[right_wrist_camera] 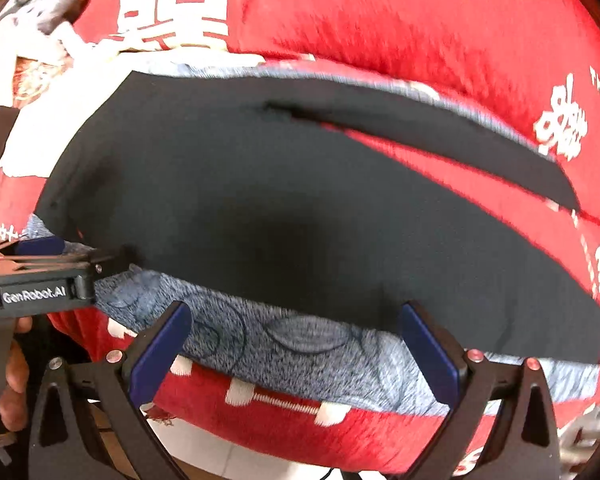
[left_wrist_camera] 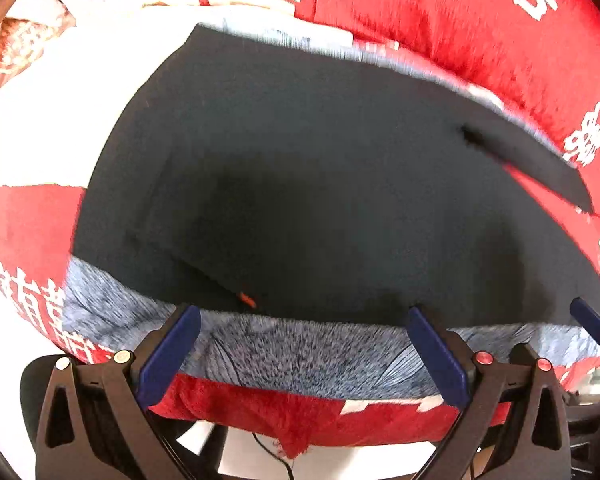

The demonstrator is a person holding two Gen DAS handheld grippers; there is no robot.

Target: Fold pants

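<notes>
Lying spread flat across the middle of both views, the dark pants (left_wrist_camera: 320, 184) rest on a red blanket (left_wrist_camera: 440, 20) printed with white characters, and everything else here is placed against them. A grey-blue patterned strip (left_wrist_camera: 300, 348) of the bedding runs just beside the pants' near edge, between that edge and the grippers.

The left gripper (left_wrist_camera: 304, 356) has its blue-padded fingers (left_wrist_camera: 168, 356) spread wide over the grey-blue strip, the tips close to the pants' near hem and pinching nothing. The right gripper (right_wrist_camera: 296, 352) is spread wide too, its blue fingers (right_wrist_camera: 430, 352) standing just short of the near edge of the pants with no cloth between them.

Only the left wrist view shows a small orange tag (left_wrist_camera: 247, 299) at the near hem of the pants, and a thin dark cable (left_wrist_camera: 276, 456) hanging below the blanket's near border. At the right rim of that view, near the pants' right end, one blue finger of the right gripper (left_wrist_camera: 590, 318) shows.

Only the right wrist view shows the left gripper (right_wrist_camera: 80, 256) from the side, at the near left corner of the pants: a black body lettered "GenRobot.AI", its tip touching or nearly touching the cloth there; I cannot tell which. A person's hand (right_wrist_camera: 14, 380) shows beneath that body.

Both views show the far side of the pants split by a long gap, with red blanket visible through it. Past the pants' far left corner lies a white patch of bedding (left_wrist_camera: 60, 100). Nothing lies on the pants.
</notes>
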